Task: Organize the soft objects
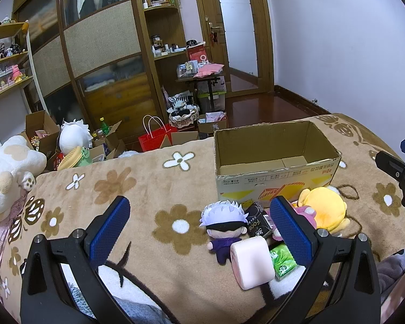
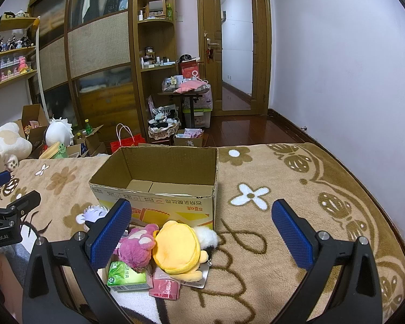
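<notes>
An open empty cardboard box [image 1: 275, 145] [image 2: 159, 172] stands on the brown flowered blanket [image 1: 148, 189]. In front of it lies a pile: a white-haired doll [image 1: 225, 224], a pink roll [image 1: 252, 262], a black pack [image 1: 259, 222], a green tissue pack [image 1: 283, 262] [image 2: 125, 276], a pink plush [image 2: 136, 245] and a yellow plush [image 1: 324, 208] [image 2: 178, 248]. My left gripper [image 1: 199, 213] is open above the blanket, just left of the pile. My right gripper [image 2: 201, 216] is open over the yellow plush, holding nothing.
A large white plush [image 1: 5, 172] lies at the bed's left edge. Beyond the bed are floor boxes [image 1: 40, 129], a red bag [image 1: 156, 137], a wardrobe [image 1: 100, 43], shelves and a door [image 1: 237, 32].
</notes>
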Motion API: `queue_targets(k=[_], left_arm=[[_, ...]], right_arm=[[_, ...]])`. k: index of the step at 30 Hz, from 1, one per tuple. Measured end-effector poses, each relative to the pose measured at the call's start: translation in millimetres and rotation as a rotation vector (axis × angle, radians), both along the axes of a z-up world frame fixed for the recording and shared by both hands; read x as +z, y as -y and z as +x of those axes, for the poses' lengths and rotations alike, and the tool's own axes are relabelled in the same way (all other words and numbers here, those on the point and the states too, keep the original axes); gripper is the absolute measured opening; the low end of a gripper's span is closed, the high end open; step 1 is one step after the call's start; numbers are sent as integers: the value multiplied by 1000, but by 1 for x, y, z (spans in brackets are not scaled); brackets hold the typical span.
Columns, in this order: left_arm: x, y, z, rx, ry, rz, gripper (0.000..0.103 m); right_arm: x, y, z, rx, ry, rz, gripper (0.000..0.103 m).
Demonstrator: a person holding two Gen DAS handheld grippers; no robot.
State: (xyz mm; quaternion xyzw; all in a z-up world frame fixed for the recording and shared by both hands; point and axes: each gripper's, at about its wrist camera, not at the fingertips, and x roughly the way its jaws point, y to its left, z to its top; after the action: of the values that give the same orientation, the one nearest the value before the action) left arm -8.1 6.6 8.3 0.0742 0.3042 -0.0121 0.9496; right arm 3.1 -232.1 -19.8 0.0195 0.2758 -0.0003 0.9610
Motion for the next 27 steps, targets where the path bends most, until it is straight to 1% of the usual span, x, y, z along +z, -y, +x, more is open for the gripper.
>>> queue_targets(k=[6, 11, 14, 21, 27], left_arm=[[0, 0, 0, -1, -5, 0, 102], [-4, -3, -1, -8, -31, 2, 102], [-6, -3, 1, -14, -48, 7, 102], [-14, 5, 19, -25, -120, 0, 102], [-26, 16, 34, -37, -207, -1, 102]], right_arm=[[0, -1, -1, 0, -1, 0, 103], [-4, 1, 3, 26, -42, 28, 103], [-7, 0, 6, 28, -51, 29, 103], [-13, -4, 12, 34, -87, 31, 103], [-24, -9, 25, 49, -138, 31, 103]])
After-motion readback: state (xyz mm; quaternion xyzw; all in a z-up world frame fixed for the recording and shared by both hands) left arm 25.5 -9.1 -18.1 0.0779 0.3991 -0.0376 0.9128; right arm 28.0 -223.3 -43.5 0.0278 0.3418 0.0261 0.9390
